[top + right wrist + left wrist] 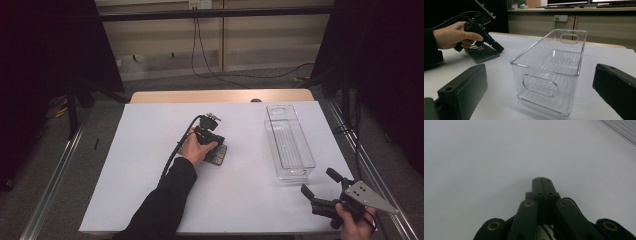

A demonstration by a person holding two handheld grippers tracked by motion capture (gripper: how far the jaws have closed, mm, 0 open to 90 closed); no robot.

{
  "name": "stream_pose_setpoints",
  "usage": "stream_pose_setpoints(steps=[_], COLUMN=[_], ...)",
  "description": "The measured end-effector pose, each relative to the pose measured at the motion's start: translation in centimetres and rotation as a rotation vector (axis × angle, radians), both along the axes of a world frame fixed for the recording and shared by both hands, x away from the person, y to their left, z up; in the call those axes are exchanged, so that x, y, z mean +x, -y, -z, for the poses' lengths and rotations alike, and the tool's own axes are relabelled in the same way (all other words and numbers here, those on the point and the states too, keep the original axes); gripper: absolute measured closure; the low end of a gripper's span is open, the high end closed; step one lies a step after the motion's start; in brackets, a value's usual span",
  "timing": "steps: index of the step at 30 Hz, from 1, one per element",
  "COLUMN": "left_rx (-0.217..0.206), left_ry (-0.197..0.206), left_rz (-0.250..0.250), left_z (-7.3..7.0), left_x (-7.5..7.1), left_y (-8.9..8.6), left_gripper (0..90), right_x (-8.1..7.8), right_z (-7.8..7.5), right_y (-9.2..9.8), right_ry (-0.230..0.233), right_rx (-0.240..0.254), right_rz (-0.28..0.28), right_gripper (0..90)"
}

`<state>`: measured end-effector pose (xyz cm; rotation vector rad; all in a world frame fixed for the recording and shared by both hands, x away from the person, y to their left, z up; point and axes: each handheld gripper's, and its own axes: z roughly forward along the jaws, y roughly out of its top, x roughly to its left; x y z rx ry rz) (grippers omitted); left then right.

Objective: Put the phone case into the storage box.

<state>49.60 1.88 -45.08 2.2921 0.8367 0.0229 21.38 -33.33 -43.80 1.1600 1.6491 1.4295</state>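
Left claw (541, 179): jaws pressed together with nothing between them, tips hanging just above the bare white sheet; in the high view it sits near the desk's centre, over the dark device.
Right claw (316, 185): jaws spread wide and empty, at about 5 o'clock on the desk, pointing toward 11 o'clock at the clear bin.
Dark device (216, 154): flat, calculator-like slab lying on the sheet at the centre, partly under the left hand (196, 149); its details are too small to tell.
Clear bin (289, 141): empty, upright, long side running 12 to 6 o'clock, at about 3 o'clock from the device and well apart from it; a handle slot at each end.
Desk (150, 165): covered by a white sheet, wooden edge showing at 12 o'clock.
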Motion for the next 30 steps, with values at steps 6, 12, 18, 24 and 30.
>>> stream_pose_setpoints(steps=[6, 12, 18, 24, 30], left_rx=[-0.003, 0.005, 0.024, 0.021, 0.003], left_ry=[-0.008, -0.01, 0.001, -0.01, -0.024], left_rz=[0.009, 0.029, 0.03, 0.06, 0.05], left_z=[0.0, -0.1, -0.3, -0.3, -0.2], left_x=[-0.8, -1.6, -2.3, -3.0, -3.6], left_y=[-0.1, -0.2, 0.0, 0.3, 0.3], left_gripper=[90.0, 90.0, 90.0, 90.0, 90.0], right_x=[0.0, 0.0, 0.0, 0.0, 0.1], right_z=[0.0, 0.0, 0.0, 0.0, 0.0], right_y=[0.0, -0.1, -0.1, -0.1, -0.1], right_ry=[0.002, 0.0, 0.001, 0.0, -0.001], right_rx=[0.001, 0.0, 0.0, -0.002, -0.004], right_rz=[0.001, 0.0, 0.001, -0.001, -0.003], right_gripper=[0.0, 0.0, 0.0, 0.0, 0.0])
